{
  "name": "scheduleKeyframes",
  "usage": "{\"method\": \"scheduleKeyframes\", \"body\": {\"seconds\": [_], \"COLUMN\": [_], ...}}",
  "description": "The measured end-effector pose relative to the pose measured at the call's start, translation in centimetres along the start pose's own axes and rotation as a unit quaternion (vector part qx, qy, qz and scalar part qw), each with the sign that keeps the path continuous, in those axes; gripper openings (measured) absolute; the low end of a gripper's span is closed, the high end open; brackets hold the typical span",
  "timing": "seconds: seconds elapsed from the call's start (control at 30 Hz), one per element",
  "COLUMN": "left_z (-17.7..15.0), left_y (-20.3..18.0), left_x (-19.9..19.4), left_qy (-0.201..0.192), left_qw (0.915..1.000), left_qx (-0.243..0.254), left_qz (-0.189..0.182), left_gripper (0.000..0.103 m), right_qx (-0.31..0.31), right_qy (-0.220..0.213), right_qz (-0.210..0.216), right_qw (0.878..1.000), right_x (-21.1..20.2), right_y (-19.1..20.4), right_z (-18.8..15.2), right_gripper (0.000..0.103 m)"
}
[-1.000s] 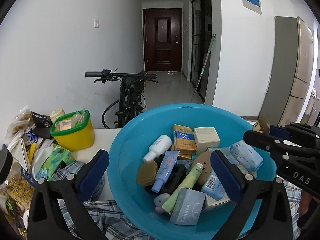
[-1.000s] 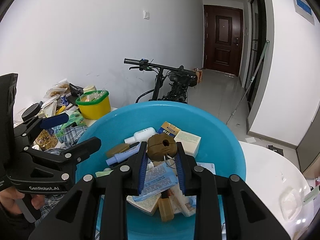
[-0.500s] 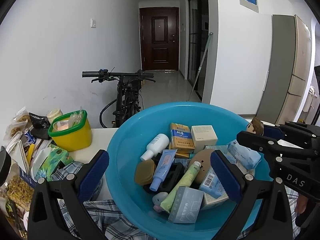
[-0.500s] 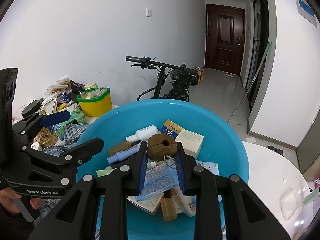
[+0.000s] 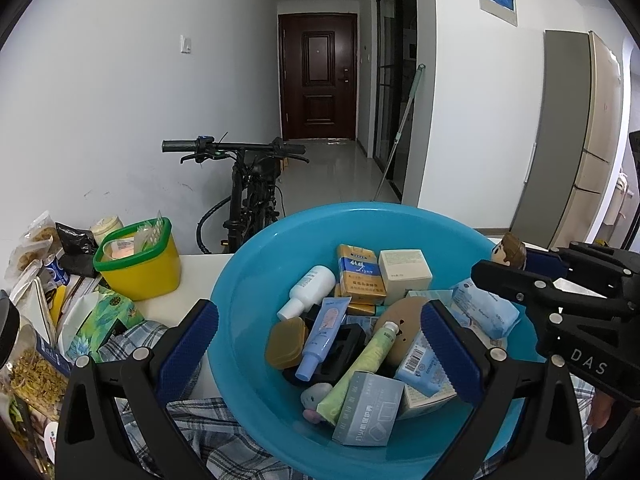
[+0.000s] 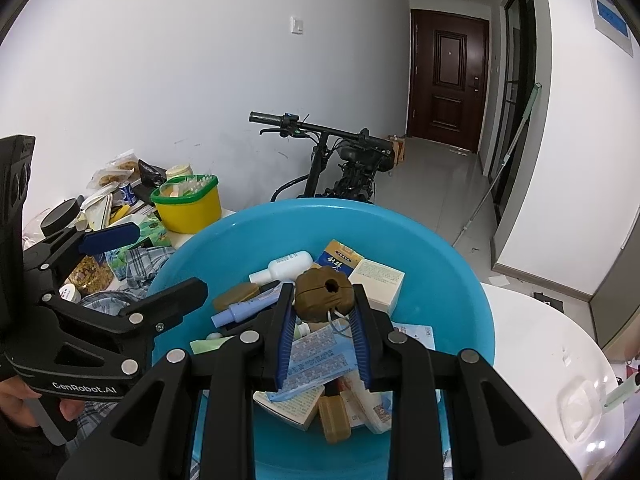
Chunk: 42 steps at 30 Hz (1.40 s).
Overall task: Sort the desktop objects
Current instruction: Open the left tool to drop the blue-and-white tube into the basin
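Above the blue basin [image 6: 460,280] we see our right hand-held gripper [image 6: 323,308] clamping a brown figurine [image 6: 323,295], head toward twelve o'clock, body hidden; our left hand-held gripper [image 5: 318,334] gapes empty.

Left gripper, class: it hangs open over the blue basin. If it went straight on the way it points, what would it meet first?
Probably the black box and blue tube in the blue basin, between the left gripper fingers; depth is unclear.

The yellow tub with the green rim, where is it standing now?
The yellow tub stands on the white table, left of the blue basin in both views, with snack packets behind it.
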<state>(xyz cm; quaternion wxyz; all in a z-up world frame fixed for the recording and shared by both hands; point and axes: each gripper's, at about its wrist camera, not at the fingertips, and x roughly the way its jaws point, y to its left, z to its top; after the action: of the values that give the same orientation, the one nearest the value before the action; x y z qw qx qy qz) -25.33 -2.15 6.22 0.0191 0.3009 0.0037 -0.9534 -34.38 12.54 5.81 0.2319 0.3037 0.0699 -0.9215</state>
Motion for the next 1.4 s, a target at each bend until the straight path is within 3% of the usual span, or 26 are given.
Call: {"method": "scheduleKeyframes", "body": {"seconds": [0.7,0.8,0.87,0.9,0.93,1.03,1.13,1.3,1.4], "left_z": [0.1,0.1,0.2,0.2,0.3,0.6,0.7,0.7,0.7], "left_y": [0.5,0.7,0.8,1.0,1.2,2.1,2.7,2.5,2.3], "left_x": [0.2,0.1,0.0,-0.2,-0.4,-0.9,-1.0,-1.0,-1.1], "left_qy": [0.012,0.011,0.011,0.008,0.005,-0.001,-0.001,0.001,-0.001], "left_qw": [0.9998,0.9998,0.9999,0.9999,0.9999,0.9995,0.9992,0.9991,0.9993], "left_qx": [-0.002,-0.004,-0.006,-0.008,-0.011,-0.03,-0.04,-0.039,-0.037], "left_qz": [0.014,0.016,0.012,0.01,0.009,-0.004,-0.007,-0.012,0.002], "left_gripper": [0.103,0.103,0.103,0.103,0.103,0.103,0.103,0.103,0.103], "right_qx": [0.002,-0.001,-0.002,-0.001,0.006,0.018,0.029,0.015,0.015], "right_qy": [0.001,-0.001,0.0,0.0,-0.006,-0.024,-0.038,-0.03,-0.024], "right_qz": [0.004,-0.011,-0.016,-0.015,-0.036,-0.057,-0.038,-0.05,-0.038], "right_qw": [1.0,1.0,1.0,1.0,0.999,0.998,0.998,0.998,0.999], "right_x": [0.3,0.2,0.2,0.2,0.1,-0.7,-1.3,-1.0,-0.8], "right_y": [-0.1,-0.3,-0.3,-0.2,-0.4,-1.0,-1.4,-0.8,-0.4], "right_z": [-0.3,-0.3,-0.3,-0.2,-0.2,0.0,0.2,0.4,0.3], "right_gripper": [0.025,0.025,0.043,0.065,0.079,0.101,0.103,0.103,0.103]}}
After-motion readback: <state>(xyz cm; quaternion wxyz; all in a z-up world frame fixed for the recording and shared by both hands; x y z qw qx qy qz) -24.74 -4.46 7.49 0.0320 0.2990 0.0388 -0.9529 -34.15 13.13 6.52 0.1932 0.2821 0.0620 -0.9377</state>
